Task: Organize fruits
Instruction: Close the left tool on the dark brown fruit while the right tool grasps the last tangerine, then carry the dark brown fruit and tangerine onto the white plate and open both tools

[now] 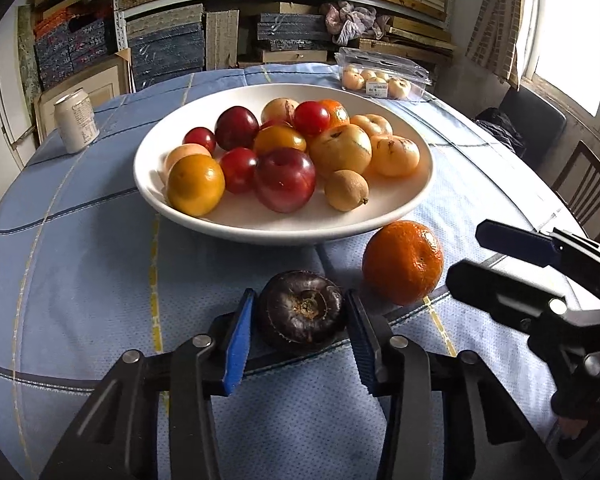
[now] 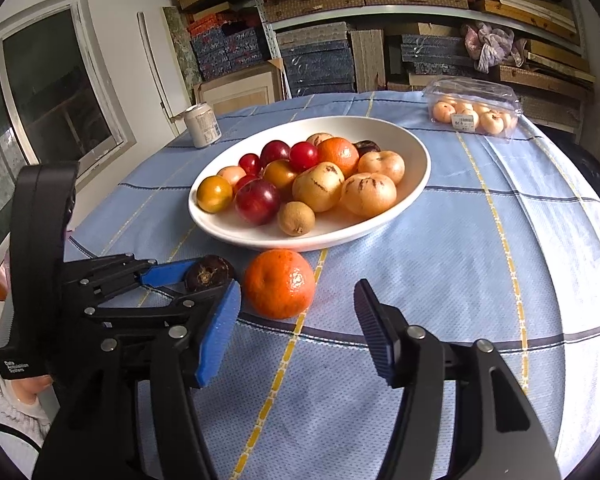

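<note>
Left wrist view shows the left gripper (image 1: 300,320) with its blue-padded jaws set around a dark purple, wrinkled round fruit (image 1: 300,312) on the blue checked tablecloth (image 1: 80,260); whether the pads press it cannot be told. At two o'clock from that fruit, just beside it, sits a bright orange mandarin (image 1: 403,262). The right gripper (image 2: 296,320) has its jaws wide apart and empty, the mandarin lying at twelve o'clock of them. Beyond stands a wide white ceramic bowl (image 1: 380,216) heaped with red plums, yellow and pale fruits.

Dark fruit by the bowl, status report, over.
Left gripper fingers straddling dark fruit, contact unclear. Right gripper open, short of mandarin. Both fruits outside bowl. Nothing blocking.
</note>
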The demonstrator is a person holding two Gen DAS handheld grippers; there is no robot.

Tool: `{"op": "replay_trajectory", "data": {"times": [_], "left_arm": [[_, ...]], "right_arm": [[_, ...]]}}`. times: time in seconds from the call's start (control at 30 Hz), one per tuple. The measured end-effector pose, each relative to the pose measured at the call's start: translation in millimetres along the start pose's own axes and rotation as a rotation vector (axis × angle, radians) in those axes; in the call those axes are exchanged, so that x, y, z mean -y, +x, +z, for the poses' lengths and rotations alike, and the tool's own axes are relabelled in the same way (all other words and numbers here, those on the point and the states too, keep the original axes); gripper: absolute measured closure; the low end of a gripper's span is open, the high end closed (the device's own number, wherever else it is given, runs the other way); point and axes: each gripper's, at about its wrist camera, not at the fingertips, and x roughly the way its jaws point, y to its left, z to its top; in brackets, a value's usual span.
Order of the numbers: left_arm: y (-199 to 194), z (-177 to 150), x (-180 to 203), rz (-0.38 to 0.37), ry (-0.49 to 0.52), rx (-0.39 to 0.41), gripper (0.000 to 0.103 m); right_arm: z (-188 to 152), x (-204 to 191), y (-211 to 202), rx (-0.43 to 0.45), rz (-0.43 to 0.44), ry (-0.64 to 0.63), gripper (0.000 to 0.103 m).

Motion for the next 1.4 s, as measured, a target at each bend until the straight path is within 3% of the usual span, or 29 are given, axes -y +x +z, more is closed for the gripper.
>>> {"op": "replay_trajectory", "data": {"times": [0.3,0.7,0.77,1.1,1.4], "left_arm": [[-21.7,6.4,-24.3,0.082,-0.077,0.067,0.059],[-32.8,9.0,-25.2,0.105,-0.079,0.107,0.059],[-33.1,9.1,-25.2,0.106,-0.079,0.107,0.059],[-36.6,8.9,-24.4,0.124,-0.072,0.127,0.059],[-41.4,8.8,-23.9,0.157,-0.069,0.157,0.059]], "right_arm": [[5.7,-11.9,21.5,-0.041,0.001,-0.016,0.045],[15.7,-14.7,53.8,-0.116,-0.024,-0.012,0.048],[15.5,-12.2,53.2,-0.114,-0.016,-0.004,0.056],[12.6,-6.5,38.4,-0.079,0.033,0.028,0.057],[10.9,12.2,-6.8,0.038,0.074,0.116,0.057]]}}
